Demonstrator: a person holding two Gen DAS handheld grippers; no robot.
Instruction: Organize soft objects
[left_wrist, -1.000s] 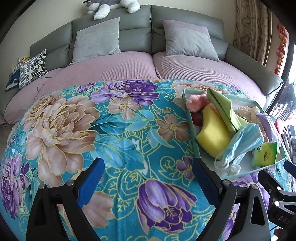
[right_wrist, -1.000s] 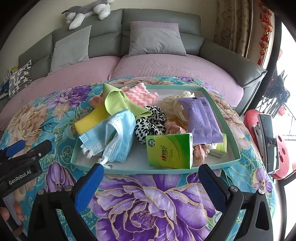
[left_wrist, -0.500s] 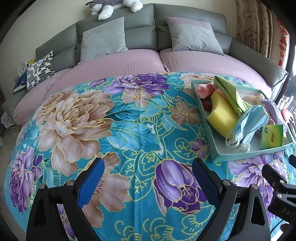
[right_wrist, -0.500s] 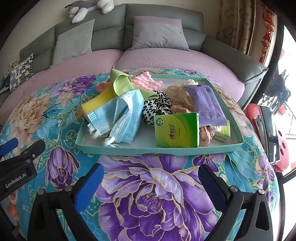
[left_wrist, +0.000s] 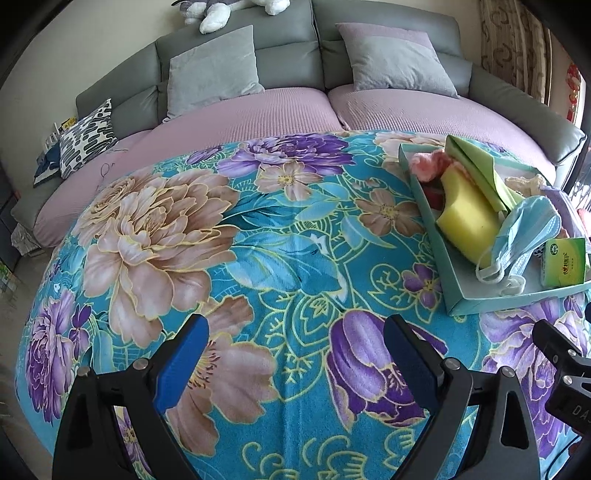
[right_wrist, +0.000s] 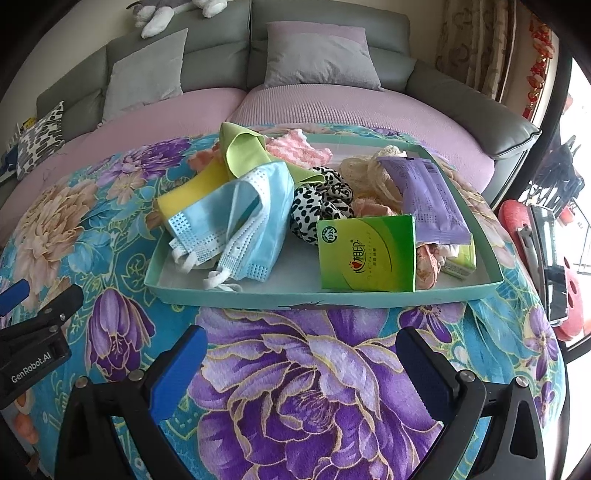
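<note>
With both the left gripper (left_wrist: 293, 341) and right gripper (right_wrist: 301, 354) gaping and empty, the limp, light mask (right_wrist: 240, 214) in the tray (right_wrist: 332, 295) looked best pinched at its bunched fold.

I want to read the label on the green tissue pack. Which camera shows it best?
The right wrist view: the green tissue pack faces the camera, front fully visible, leaning in the tray. The left wrist view catches it small at the far right edge, partly behind the blue mask.
</note>
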